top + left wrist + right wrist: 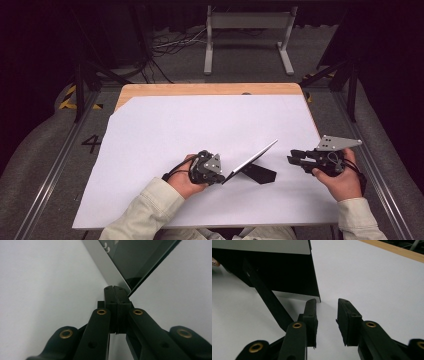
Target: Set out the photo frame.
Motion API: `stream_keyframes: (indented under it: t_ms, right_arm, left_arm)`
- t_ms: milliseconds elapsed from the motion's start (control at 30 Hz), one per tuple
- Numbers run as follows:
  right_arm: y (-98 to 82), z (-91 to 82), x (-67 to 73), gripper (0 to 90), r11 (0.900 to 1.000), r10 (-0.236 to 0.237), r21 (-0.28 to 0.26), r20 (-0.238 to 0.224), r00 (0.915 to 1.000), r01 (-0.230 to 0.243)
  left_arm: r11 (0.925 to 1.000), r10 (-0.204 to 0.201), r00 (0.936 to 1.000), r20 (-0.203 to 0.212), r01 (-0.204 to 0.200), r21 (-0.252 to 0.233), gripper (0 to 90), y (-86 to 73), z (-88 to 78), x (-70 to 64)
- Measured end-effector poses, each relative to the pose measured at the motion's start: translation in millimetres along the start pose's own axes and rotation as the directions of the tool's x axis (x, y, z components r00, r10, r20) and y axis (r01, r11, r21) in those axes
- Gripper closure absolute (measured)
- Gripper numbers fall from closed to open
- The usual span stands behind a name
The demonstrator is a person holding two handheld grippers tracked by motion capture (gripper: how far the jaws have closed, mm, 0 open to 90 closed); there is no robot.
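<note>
I am steadying the tablet [250, 161] propped mid-table on its kickstand [258, 173] — stiff, slick, fragile glass — with my left gripper [221, 176] clamped shut at its lower edge, and my right gripper [291, 157] gaping empty beside it.

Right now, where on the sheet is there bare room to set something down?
The white sheet is bare across its whole far half up to the wooden table edge, and down its left side beside the left gripper. It is crowded near the front: the propped photo frame and its back stand sit between the left gripper and the right gripper.
</note>
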State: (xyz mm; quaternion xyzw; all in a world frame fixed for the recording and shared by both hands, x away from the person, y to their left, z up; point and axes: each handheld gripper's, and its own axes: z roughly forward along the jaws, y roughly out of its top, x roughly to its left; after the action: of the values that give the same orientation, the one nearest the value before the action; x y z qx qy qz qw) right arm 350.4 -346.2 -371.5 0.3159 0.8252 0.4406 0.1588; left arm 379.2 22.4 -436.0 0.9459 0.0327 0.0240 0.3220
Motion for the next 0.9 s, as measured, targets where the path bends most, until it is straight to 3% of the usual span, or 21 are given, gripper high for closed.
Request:
stream_keyframes:
  t_ms: [267,433,767,900]
  right_arm:
    - [-0.2,-0.6,0.3,68.0,1.0,0.013,0.004,-0.012,0.9998,-0.012]
    - [-0.9,-1.9,0.9,67.9,1.0,0.014,0.004,-0.011,0.9998,-0.014]
    - [-4.5,-6.0,1.2,68.0,1.0,0.023,0.009,-0.005,0.9997,-0.023]
    - [-6.4,-5.7,2.1,67.9,1.0,0.025,0.015,-0.006,0.9997,-0.025]
  left_arm:
    - [0.9978,0.063,0.9973,0.039,-0.064,0.017,90.0,11.0,6.2,-14.1]
    - [0.9962,0.083,0.9946,0.063,-0.084,0.023,90.0,16.4,9.6,-20.5]
    - [0.9885,0.144,0.9825,0.118,-0.148,0.03,90.0,30.6,19.7,-33.3]
    - [0.9876,0.149,0.9786,0.142,-0.154,0.027,90.0,35.1,23.3,-37.3]
